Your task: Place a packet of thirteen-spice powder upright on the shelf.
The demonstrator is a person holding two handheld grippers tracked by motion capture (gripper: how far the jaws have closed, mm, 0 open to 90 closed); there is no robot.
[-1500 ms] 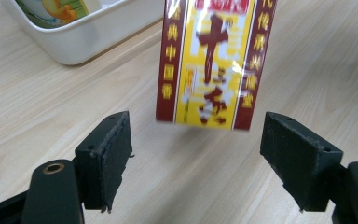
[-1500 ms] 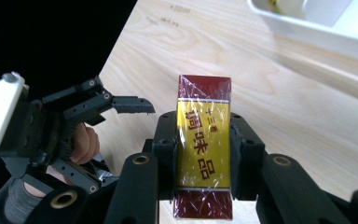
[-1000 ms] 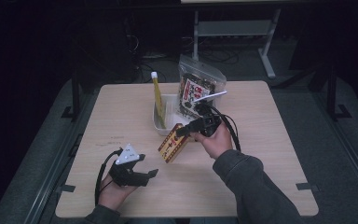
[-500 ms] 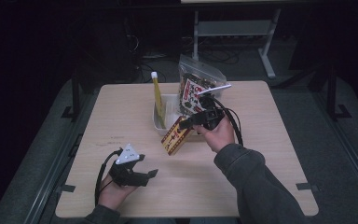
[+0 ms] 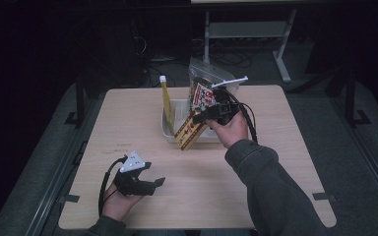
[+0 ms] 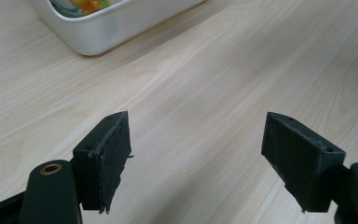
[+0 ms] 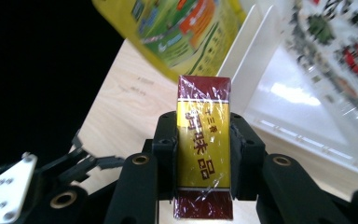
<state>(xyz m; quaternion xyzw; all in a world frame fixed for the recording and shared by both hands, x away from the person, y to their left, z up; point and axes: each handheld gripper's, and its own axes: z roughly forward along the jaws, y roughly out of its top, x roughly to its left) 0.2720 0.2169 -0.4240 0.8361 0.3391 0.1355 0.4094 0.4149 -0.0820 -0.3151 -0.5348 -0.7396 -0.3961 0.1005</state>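
My right gripper (image 7: 204,154) pinches the box (image 7: 203,140) across its narrow sides, just near of the bin (image 5: 170,129). It looks light, stiff, film-slick. Left gripper (image 6: 200,158) is spread, empty.

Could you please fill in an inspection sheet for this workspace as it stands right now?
Surface: wooden table, bare around the bin.
Job's things: yellow and maroon box, wrapped, held above the white bin.
Clutter: yellow pouch and zip bag standing in the bin.
Grippers: right tool shut on the box; left tool open, holding nothing.
Cables: one trailing from each tool.
Surroundings: dark room, metal frame behind.
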